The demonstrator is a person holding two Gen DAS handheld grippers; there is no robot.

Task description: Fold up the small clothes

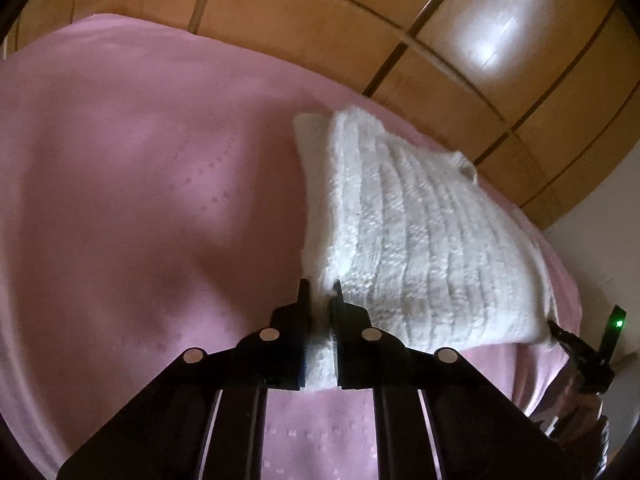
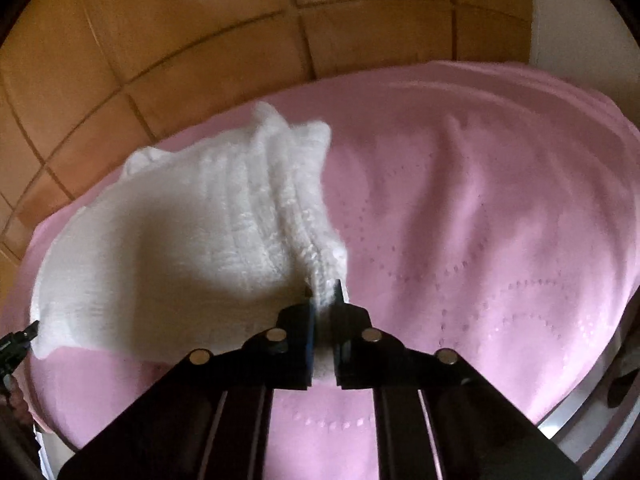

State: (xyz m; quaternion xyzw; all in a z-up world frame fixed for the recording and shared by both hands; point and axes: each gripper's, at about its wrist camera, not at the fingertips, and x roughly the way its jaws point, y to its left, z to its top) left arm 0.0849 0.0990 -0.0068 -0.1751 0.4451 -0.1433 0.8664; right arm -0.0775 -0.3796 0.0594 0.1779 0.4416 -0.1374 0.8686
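A small white knitted garment point(image 1: 420, 240) lies on the pink cloth, lifted along its near edge. My left gripper point(image 1: 320, 292) is shut on its near left corner. My right gripper point(image 2: 323, 290) is shut on its near right corner, where the knit bunches into a ridge point(image 2: 304, 216). The garment point(image 2: 180, 232) spreads left from the right gripper. The right gripper shows at the right edge of the left wrist view point(image 1: 560, 334), and the left gripper at the left edge of the right wrist view point(image 2: 24, 338). The far edge of the garment lies near the cloth's back edge.
A pink embossed cloth point(image 1: 140, 200) covers the work surface, also in the right wrist view point(image 2: 480, 220). Wooden panelled cabinet doors point(image 1: 360, 20) stand behind it. A white wall point(image 2: 568, 12) is at the far right.
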